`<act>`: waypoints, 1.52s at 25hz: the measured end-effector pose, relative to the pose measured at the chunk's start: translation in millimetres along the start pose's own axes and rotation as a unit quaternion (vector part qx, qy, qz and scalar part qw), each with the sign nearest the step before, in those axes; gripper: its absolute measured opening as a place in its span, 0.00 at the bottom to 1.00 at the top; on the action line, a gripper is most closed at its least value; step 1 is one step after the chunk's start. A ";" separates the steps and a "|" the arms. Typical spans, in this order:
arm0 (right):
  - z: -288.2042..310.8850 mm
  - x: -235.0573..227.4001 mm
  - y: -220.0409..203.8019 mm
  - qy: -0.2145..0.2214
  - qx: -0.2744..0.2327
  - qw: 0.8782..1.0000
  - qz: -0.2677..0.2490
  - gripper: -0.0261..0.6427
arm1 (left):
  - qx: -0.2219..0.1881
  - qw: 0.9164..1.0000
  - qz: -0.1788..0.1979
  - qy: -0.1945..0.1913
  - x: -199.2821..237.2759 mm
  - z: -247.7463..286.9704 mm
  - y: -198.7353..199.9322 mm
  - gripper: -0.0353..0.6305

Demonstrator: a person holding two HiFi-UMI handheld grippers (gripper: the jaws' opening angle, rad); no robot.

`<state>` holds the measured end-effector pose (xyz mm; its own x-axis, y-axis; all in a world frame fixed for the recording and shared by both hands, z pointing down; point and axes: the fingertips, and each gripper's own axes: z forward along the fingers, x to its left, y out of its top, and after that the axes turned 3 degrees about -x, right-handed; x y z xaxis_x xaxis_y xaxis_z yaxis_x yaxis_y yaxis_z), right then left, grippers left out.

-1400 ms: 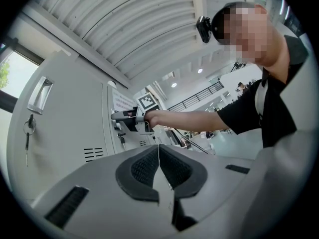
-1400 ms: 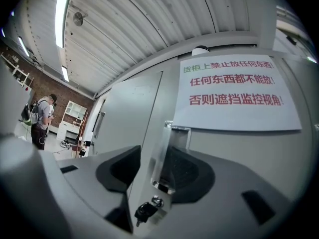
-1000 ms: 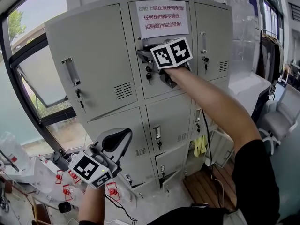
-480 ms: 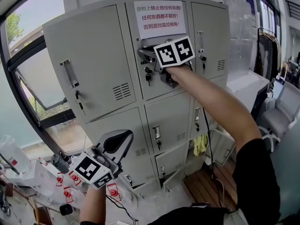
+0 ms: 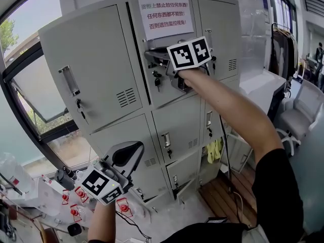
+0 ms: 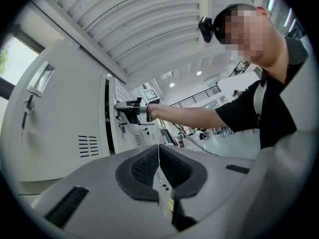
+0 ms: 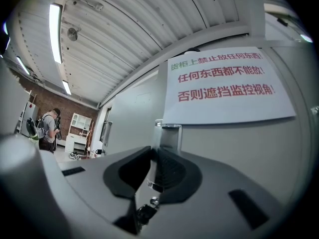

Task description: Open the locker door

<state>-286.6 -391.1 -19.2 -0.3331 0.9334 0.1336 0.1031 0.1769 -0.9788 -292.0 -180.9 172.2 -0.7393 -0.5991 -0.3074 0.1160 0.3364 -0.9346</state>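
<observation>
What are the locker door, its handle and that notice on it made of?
The locker door: likely painted sheet steel, matte pale grey; its coat is even and the panel thin. The handle: apparently silvery metal, judging by its sheen. The notice: white paper, printed with red and green characters, lying flat on the door.

- The locker cabinet stands with a window to its left and a chair to its right.
- Three doors stand side by side in its top row: the top left door, the top middle door and the top right door.
- A notice is stuck on the upper part of the top middle door.
- The handle sits just below the notice, with a key under it.
- A narrow gap runs between the top middle door's left edge and the top left door.
- Wooden planks lie on the floor before the cabinet's right foot.
</observation>
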 end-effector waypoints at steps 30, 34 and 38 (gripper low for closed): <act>-90.5 24.4 17.1 0.156 -0.039 0.987 0.012 0.12 | -0.003 1.000 0.001 0.004 -29.0 60.8 5.4 0.08; -106.1 25.6 20.3 0.184 -0.043 0.982 0.015 0.12 | 0.002 1.000 0.004 0.016 -32.7 75.4 8.0 0.08; -121.3 25.5 23.0 0.214 -0.048 0.975 0.019 0.12 | 0.003 1.000 0.011 0.028 -36.7 85.6 14.5 0.08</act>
<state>-179.1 -325.4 -19.5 0.0931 0.9810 0.1703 0.2013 0.1490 -0.9681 -206.4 -216.2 154.6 -0.7726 -0.5498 -0.3175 0.1363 0.3448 -0.9287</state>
